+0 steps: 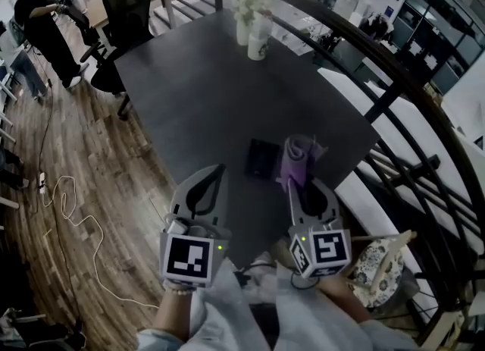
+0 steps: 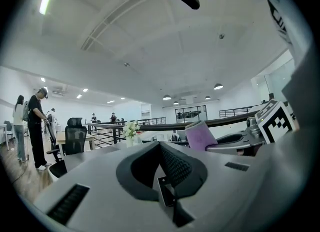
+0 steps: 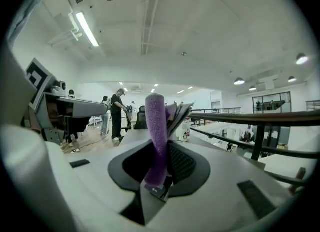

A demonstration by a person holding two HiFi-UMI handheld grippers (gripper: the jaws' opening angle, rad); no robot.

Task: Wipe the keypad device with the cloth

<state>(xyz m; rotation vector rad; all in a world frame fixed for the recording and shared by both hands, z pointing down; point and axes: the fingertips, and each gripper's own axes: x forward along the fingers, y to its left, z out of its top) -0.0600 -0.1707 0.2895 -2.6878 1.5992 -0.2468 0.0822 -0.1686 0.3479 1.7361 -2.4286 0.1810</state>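
Observation:
The keypad device, a small flat black square, lies on the dark table near its near edge. My right gripper is just to the device's right, shut on a purple cloth folded together with some grey fabric. The cloth stands upright between the jaws of my right gripper. My left gripper hangs left of the device, shut with nothing in it. In the left gripper view the left gripper's jaws meet, and the cloth shows to the right. Both grippers point level across the room.
Two white cups with flowers stand at the table's far end. A black office chair and a standing person are at the far left. A dark railing curves along the right. A cable lies on the wooden floor.

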